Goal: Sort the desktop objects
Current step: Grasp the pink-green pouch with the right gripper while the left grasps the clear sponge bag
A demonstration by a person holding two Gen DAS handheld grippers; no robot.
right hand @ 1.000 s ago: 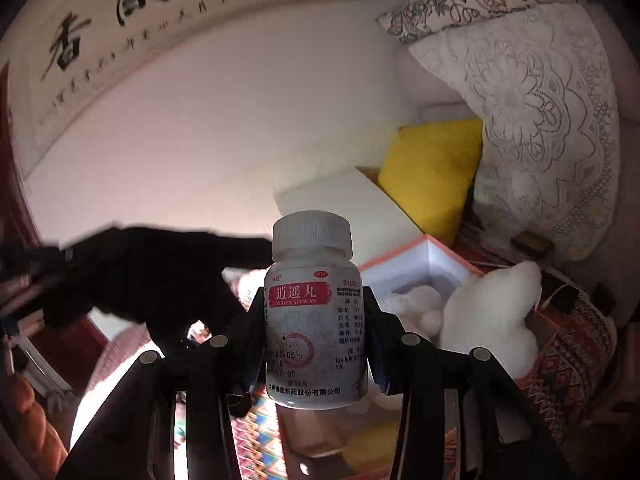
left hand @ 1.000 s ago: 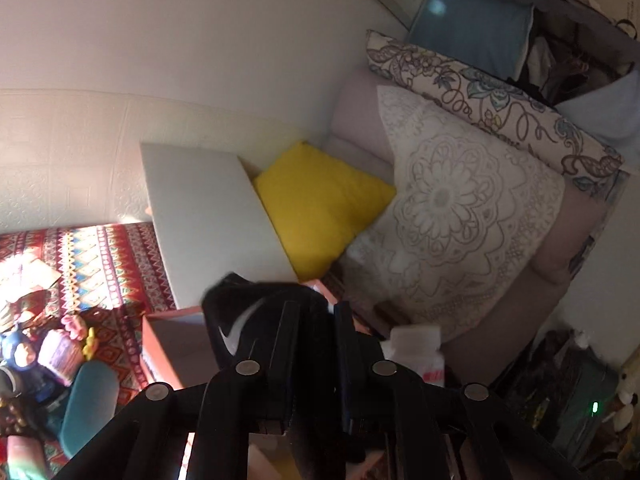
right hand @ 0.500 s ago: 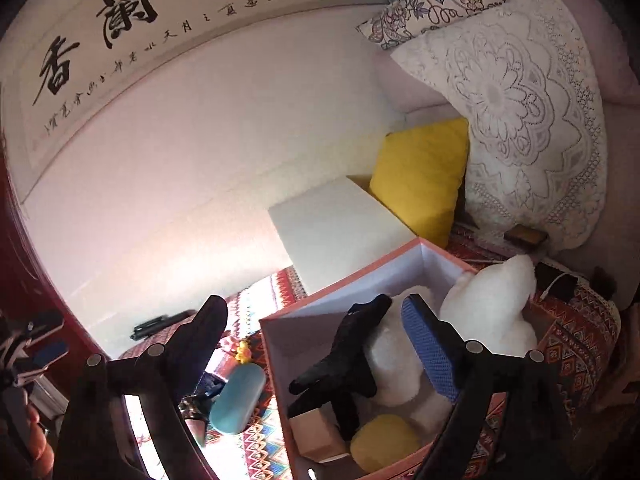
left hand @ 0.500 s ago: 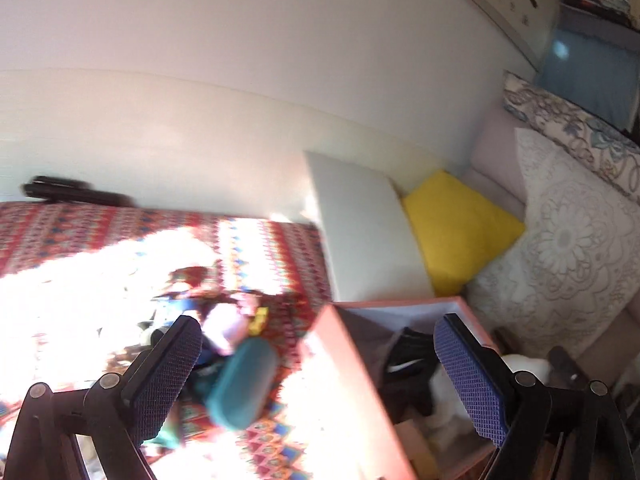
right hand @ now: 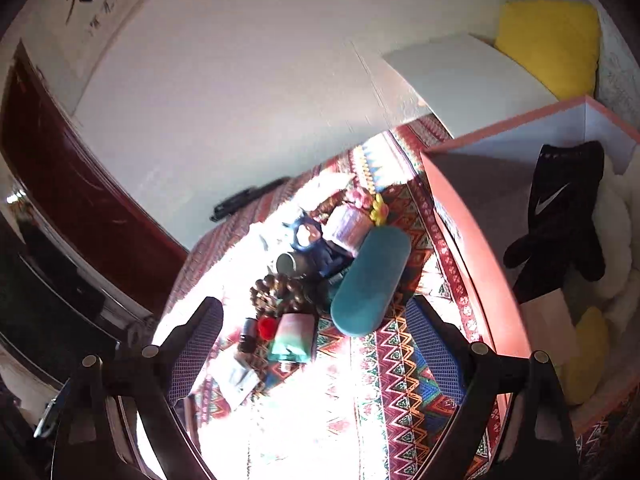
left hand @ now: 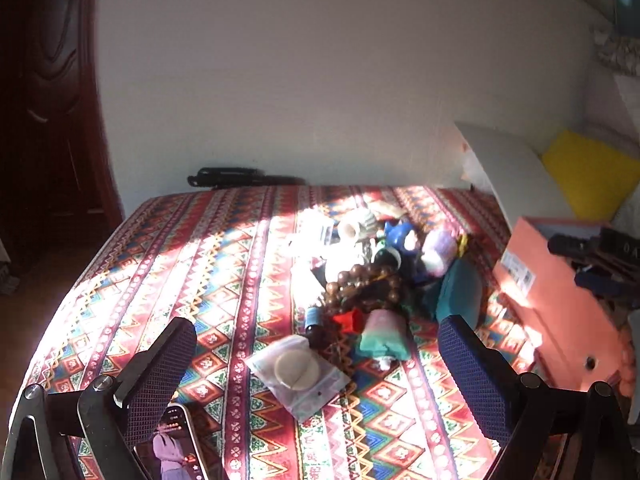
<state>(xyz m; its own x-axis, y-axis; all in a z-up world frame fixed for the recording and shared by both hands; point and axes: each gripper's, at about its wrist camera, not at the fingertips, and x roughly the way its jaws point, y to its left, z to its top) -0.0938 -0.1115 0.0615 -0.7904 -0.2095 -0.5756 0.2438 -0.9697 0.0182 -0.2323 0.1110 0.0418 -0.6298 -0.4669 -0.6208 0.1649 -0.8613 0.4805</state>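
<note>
A heap of small objects lies on the patterned cloth: a teal glasses case (left hand: 458, 294) (right hand: 370, 280), a wooden bead string (left hand: 360, 284) (right hand: 276, 288), a green-pink pouch (left hand: 382, 334) (right hand: 292, 338), a blue figure (left hand: 402, 236) (right hand: 308, 240), a purple box (left hand: 438, 250) and a clear bag of round pads (left hand: 298, 368). My left gripper (left hand: 316, 326) is open above the bag and pouch, holding nothing. My right gripper (right hand: 314, 306) is open and empty over the pouch and case. The orange box (left hand: 560, 292) (right hand: 472, 240) holds a black glove (right hand: 560, 216) and white plush (right hand: 616, 220).
A phone (left hand: 176, 444) lies near the table's front edge under my left finger. The box's white lid (left hand: 512, 168) leans against the wall beside a yellow cushion (left hand: 592, 176). A black gadget (left hand: 240, 176) lies at the table's far edge. A dark door stands at left.
A second ago the left gripper held the black glove and the right one a pill bottle over the box. Both opened, and both have swung left to the heap on the cloth.
</note>
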